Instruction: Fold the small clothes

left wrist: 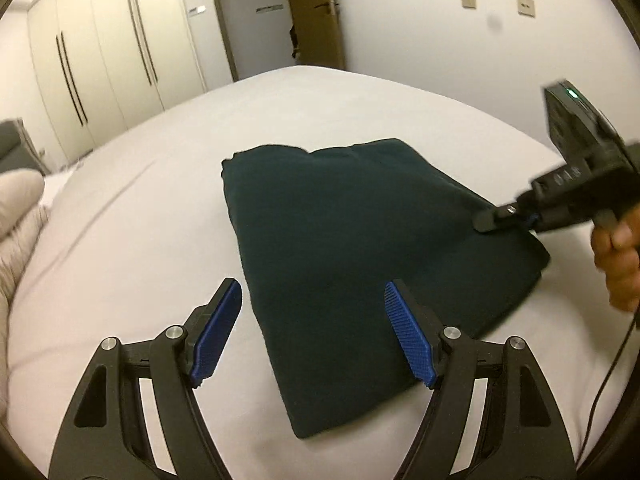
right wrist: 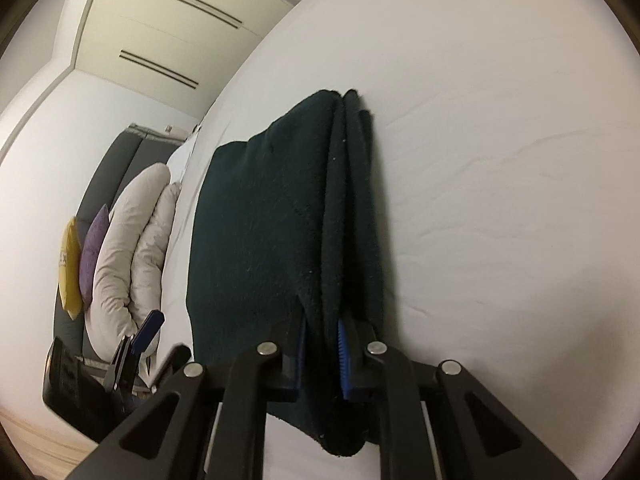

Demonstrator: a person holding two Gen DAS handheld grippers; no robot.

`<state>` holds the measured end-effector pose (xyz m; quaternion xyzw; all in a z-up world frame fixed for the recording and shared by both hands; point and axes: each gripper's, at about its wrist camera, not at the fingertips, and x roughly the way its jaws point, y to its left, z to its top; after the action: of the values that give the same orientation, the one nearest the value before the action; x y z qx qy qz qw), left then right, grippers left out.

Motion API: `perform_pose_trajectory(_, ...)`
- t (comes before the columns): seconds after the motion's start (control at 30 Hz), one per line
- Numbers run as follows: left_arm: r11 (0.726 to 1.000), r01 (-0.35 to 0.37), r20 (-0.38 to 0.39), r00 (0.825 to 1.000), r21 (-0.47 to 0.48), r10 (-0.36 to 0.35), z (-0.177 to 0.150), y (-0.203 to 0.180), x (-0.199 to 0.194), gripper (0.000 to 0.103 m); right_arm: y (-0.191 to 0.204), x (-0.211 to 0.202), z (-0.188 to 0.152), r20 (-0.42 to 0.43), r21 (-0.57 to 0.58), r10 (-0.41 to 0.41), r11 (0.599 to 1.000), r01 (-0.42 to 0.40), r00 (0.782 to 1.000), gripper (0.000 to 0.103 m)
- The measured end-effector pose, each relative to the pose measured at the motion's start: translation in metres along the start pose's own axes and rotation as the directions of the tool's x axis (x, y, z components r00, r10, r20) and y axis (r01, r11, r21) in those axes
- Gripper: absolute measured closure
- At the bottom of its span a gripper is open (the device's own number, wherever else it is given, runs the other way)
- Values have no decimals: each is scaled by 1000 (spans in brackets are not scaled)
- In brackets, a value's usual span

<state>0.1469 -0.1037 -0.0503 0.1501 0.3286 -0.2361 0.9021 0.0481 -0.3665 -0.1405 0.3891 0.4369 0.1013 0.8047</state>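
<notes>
A dark green folded garment (left wrist: pixel 352 240) lies on the white bed (left wrist: pixel 140 240). My left gripper (left wrist: pixel 314 334) is open, with blue pads on either side of the garment's near corner, just above it. My right gripper (left wrist: pixel 496 220) comes in from the right and pinches the garment's right edge. In the right wrist view the right gripper (right wrist: pixel 323 354) is shut on the garment's stacked layers (right wrist: pixel 280 220), which stretch away over the bed (right wrist: pixel 500 160). The left gripper (right wrist: pixel 140 340) shows at lower left of that view.
A wardrobe with long handles (left wrist: pixel 104 52) and an open doorway (left wrist: pixel 260 16) stand beyond the bed. Beige pillows (right wrist: pixel 128 240) with purple and yellow cushions (right wrist: pixel 80 256) lean against a grey headboard. A cable (left wrist: pixel 612 360) hangs from the right gripper.
</notes>
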Motion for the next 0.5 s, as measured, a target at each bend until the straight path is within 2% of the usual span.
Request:
perform_pose_trajectory(0.1,1000,12,-15,1000,-4,-12,3,9,10,30,-5,-4,0,17,22,16,1000,-16,1000,90)
perform_pose_trajectory(0.17,1000,16,-19,1000,-2,-16,-17,-18,5,30,-2,-3,-8,22,31,25,999,-26,999,90)
perform_pose_trajectory(0.23,1000,20,-46,999,-9,-21,-29,-19,18,30,-7,4,-13,14,41,22,999,-23,1000,90)
perform_pose_trajectory(0.33,999,19,-116,993,-28,-22,-40,-14,43,30,-25,10,-11,11,81,48,995,-49,999,90)
perform_pose_trajectory(0.43,999,30,-119,992,-41,-35,-43,-8,47,30,-26,9,-11,21,74,71,995,-73,997,90)
perform_pose_trajectory(0.5,999,30,-125,992,-40,-35,-42,-4,49,29,-20,5,-12,25,56,50,997,-52,998,86)
